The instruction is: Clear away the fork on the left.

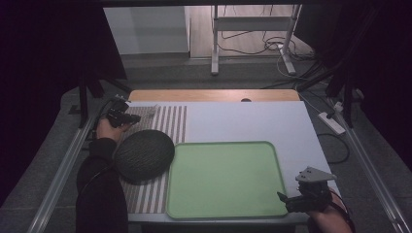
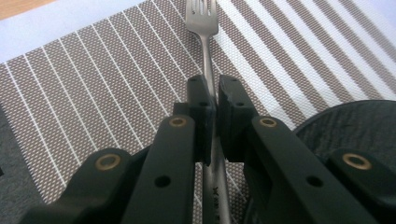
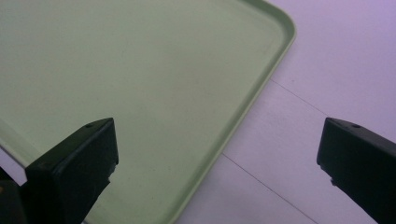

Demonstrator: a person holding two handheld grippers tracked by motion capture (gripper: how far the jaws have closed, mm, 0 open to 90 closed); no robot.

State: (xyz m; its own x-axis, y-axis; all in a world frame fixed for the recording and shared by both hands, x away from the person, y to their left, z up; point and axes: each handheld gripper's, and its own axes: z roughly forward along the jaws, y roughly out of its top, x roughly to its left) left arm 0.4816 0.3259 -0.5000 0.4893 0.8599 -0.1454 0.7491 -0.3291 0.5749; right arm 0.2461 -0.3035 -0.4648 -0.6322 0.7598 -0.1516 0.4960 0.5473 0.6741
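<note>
Pinching the fork (image 2: 207, 46) handle, the left gripper (image 2: 212, 100) sits at ten o'clock on the striped placemat (image 2: 93, 93) — the right gripper (image 3: 217, 154) gapes wide over the green tray (image 3: 140, 70) at five o'clock.

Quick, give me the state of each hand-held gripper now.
Left hand-held gripper: closed on the handle of the silver metal fork.
Right hand-held gripper: open, holding nothing, over the light green plastic tray's edge.

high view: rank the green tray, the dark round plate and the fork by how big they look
1. green tray
2. dark round plate
3. fork, a faint sliver beyond the left tool

The gaps are wide, so nearness to the camera doesn't change the order.
</note>
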